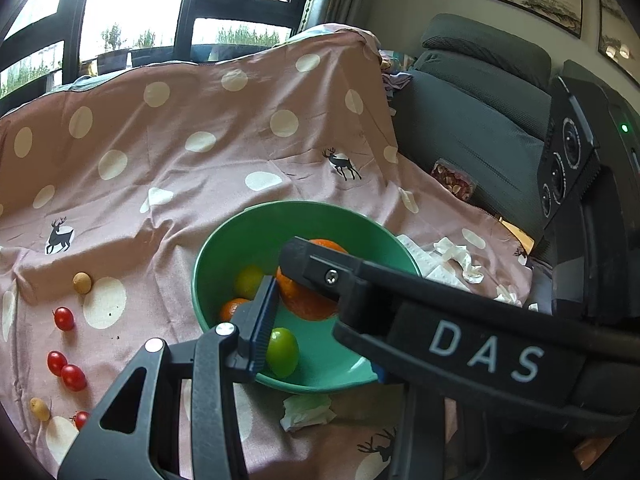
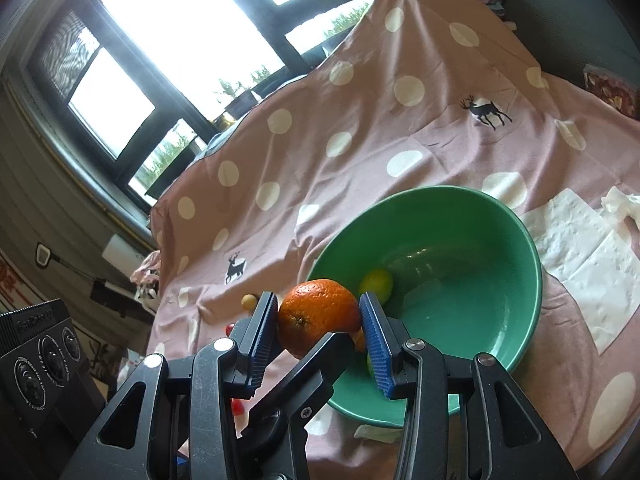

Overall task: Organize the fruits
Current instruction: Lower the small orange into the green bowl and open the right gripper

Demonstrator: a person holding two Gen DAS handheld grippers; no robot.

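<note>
Over the near rim of the green bowl (image 2: 516, 240), the right tool (image 2: 320, 320) clamps the orange (image 2: 316, 316) between both blue pads. Whether the left tool (image 1: 280, 300) is open or closed cannot be told. Cherry tomatoes (image 1: 64, 318) lie on open pink cloth (image 1: 180, 184) left of the bowl; tissues (image 2: 580, 240) crowd its right edge.

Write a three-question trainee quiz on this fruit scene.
1. True or false: the right gripper is shut on the orange.
2. Which of these is outside the bowl? A: yellow-green fruit. B: cherry tomatoes. C: small orange fruit.
3. Fill in: the cherry tomatoes lie on the pink spotted ___.
Key: 1 true; 2 B; 3 cloth.
</note>
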